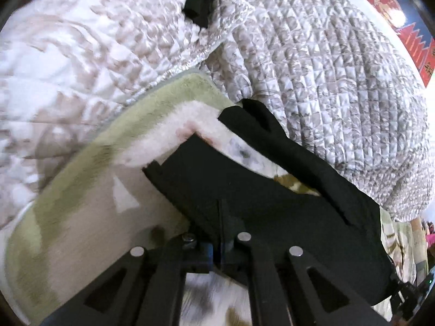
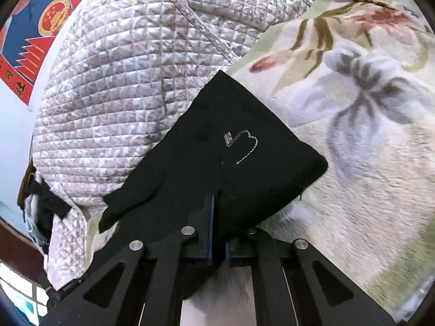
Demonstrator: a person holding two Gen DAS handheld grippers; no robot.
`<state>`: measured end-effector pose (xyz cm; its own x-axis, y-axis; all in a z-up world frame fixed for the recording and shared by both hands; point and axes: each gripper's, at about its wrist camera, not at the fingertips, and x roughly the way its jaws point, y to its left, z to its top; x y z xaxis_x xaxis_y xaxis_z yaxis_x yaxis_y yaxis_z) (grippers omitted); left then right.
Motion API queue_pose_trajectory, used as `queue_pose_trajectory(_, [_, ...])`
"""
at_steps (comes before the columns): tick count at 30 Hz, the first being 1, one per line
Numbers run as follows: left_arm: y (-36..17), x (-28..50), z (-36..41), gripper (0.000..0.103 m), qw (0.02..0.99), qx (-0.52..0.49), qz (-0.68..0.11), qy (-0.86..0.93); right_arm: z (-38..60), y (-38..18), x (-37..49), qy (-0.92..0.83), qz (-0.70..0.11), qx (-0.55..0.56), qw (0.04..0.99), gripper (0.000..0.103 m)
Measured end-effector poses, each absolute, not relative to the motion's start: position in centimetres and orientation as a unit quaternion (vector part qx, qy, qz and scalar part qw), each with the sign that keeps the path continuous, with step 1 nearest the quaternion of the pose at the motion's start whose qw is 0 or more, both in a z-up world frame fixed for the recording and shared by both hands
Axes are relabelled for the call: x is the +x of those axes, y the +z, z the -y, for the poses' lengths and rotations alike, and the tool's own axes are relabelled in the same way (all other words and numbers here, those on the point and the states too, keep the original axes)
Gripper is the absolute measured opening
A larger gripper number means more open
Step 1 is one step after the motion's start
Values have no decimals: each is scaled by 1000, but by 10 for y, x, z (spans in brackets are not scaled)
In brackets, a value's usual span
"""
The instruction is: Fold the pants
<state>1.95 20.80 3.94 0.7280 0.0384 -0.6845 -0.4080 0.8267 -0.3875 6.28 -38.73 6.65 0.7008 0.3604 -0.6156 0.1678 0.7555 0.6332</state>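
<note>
On one floral blanket point(image 2: 367, 163) beside one quilted duvet point(image 2: 122, 81), one black pants point(image 2: 244, 157) pinched by two grippers, left gripper point(image 1: 221, 233) and right gripper point(image 2: 217, 217).

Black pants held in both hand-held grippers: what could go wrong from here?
1. The left hand-held gripper pinches only the edge of the black pants; they may slip out.
2. A loose flap hangs beside the right hand-held gripper and could fold unevenly.
3. The quilt could snag them.
</note>
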Motion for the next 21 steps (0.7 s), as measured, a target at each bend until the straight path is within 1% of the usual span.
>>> queue_pose_trajectory(5, [49, -37, -192, 4, 896, -247, -350, 118, 399, 72, 26, 50, -401, 335, 851, 4])
queue_pose_trajectory(10, [29, -79, -178, 4, 883, -252, -379, 119, 416, 55, -6, 25, -422, 348, 837, 4])
queue_pose_trajectory(12, [29, -91, -177, 4, 880, -258, -378, 124, 417, 58, -18, 30, -421, 350, 836, 4])
queue_pose_trajectory(13, [32, -97, -176, 4, 881, -260, -373, 126, 418, 63, -24, 30, -417, 347, 840, 1])
queue_pose_trajectory(15, [36, -106, -171, 4, 887, -252, -367, 125, 421, 70, -30, 24, -410, 333, 849, 1])
queue_pose_trajectory(19, [18, -107, -167, 4, 875, -255, -391, 128, 430, 52, -28, 6, -433, 342, 834, 1])
queue_pose_trajectory(21, [19, -110, -166, 4, 877, -256, -385, 129, 426, 48, -29, 6, -438, 337, 834, 2])
